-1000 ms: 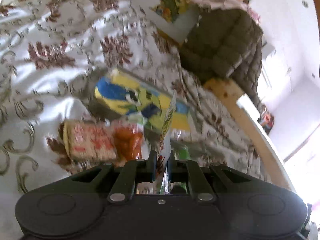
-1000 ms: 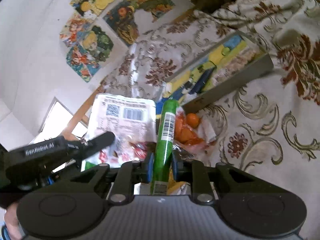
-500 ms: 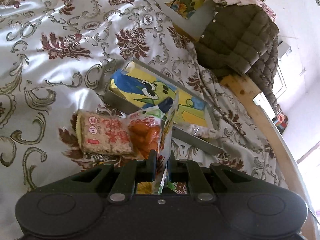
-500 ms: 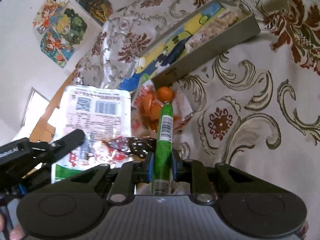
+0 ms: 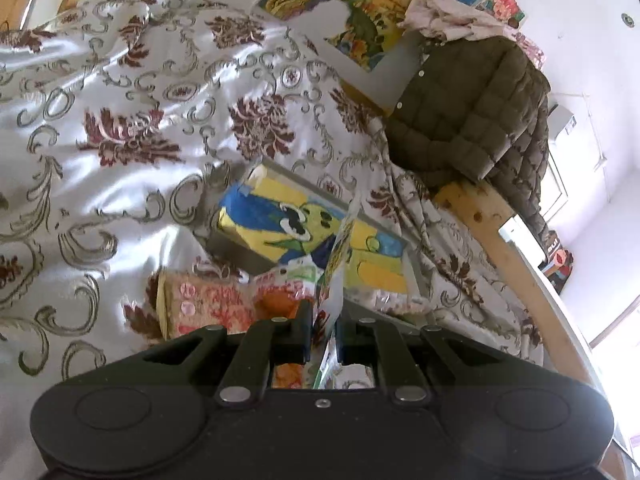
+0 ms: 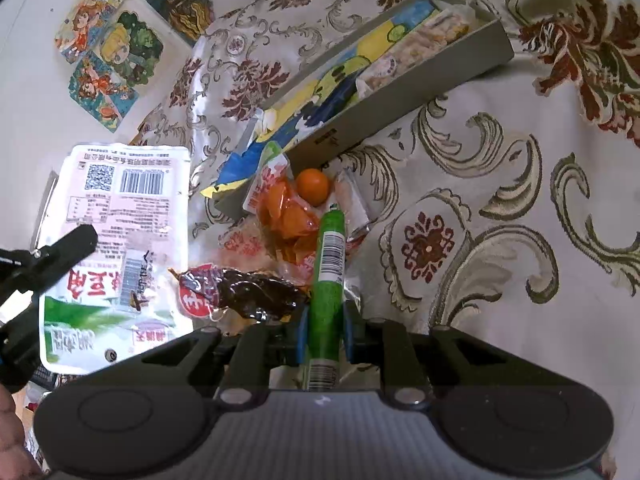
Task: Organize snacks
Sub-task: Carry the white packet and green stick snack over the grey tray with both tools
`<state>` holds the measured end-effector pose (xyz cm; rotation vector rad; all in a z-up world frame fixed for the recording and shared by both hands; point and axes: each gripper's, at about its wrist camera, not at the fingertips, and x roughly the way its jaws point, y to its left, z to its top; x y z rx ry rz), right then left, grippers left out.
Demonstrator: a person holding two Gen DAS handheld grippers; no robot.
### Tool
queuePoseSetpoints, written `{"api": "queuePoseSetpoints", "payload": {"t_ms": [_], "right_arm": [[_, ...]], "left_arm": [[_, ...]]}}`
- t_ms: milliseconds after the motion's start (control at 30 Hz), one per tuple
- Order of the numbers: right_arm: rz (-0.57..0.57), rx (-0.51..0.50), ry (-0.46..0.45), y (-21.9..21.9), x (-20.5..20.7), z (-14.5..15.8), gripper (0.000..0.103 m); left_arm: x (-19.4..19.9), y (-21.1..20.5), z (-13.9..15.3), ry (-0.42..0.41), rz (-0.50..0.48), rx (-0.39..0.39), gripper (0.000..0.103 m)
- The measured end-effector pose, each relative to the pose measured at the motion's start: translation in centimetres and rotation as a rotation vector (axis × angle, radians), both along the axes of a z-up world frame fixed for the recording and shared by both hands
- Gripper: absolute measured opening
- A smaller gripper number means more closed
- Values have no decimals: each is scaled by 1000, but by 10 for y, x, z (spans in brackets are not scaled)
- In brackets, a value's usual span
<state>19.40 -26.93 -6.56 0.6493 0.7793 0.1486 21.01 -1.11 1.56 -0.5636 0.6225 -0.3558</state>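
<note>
The right hand-held gripper (image 6: 324, 338) is pinching a green stick snack (image 6: 329, 280), which points toward the grey tray (image 6: 400, 108). The left hand-held gripper (image 5: 323, 334) is pinching a flat white snack bag (image 6: 116, 240) by its edge and holds it up above the bed cover (image 5: 120, 120).

The task looks only partly done. One pale packet (image 6: 436, 36) already lies inside the tray, on its colourful bottom. Outside it, just beside its near wall, remain an orange snack pack (image 6: 286, 216), a small orange ball (image 6: 313, 186), a dark red packet (image 6: 240, 288) and a beige-and-red packet (image 5: 208, 304). The two held snacks are also not yet in the tray.

Compared with one second ago, the right hand-held gripper has come lower and nearer to the loose pile, and the stick's tip now hangs over the orange pack. The left one has changed little; both grips are the same.
</note>
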Motion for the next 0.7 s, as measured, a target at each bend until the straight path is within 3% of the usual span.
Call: {"api": "queuePoseSetpoints", "payload": {"t_ms": [367,700], "right_arm": [[-23,24,-127,-13,3,25,20],[-67,-51,-322,-43,72,64,20]], "left_arm": [[24,-10,16,-60,-22,-3,11],[84,-32,21,-95,-1,2,11]]}}
